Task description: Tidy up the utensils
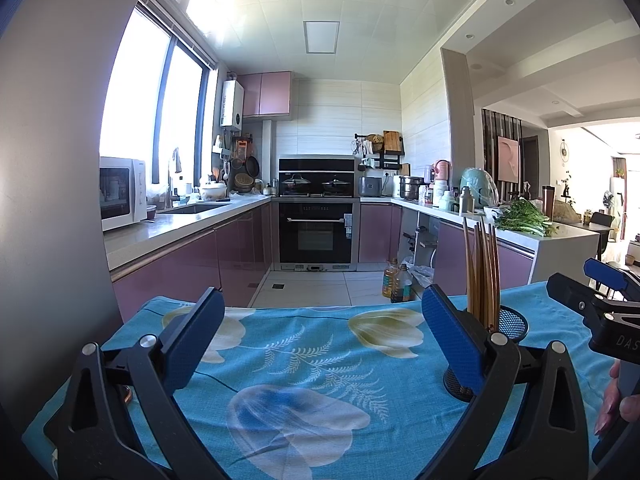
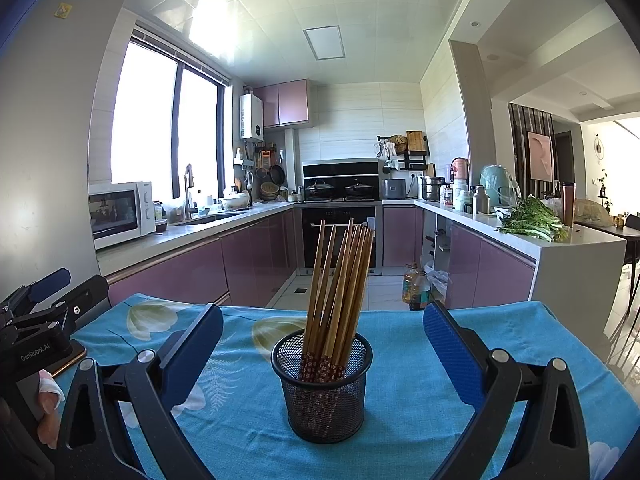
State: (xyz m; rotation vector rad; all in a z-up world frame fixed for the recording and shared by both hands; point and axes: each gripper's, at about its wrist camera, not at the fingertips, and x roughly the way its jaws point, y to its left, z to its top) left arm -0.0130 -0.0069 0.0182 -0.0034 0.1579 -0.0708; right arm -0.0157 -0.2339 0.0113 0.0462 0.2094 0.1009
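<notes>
A black mesh cup stands upright on the blue flowered tablecloth, holding several wooden chopsticks with patterned red lower ends. My right gripper is open, its blue pads on either side of the cup and apart from it. My left gripper is open over bare cloth with nothing between its fingers. In the left wrist view the cup and chopsticks stand just right of that gripper, partly hidden behind its right finger. Each gripper shows at the edge of the other's view: the right gripper and the left gripper.
The table's far edge drops to a tiled floor with oil bottles. Purple kitchen cabinets, a microwave, an oven and a counter with greens lie beyond. A flat dark object with a copper edge lies under the left gripper.
</notes>
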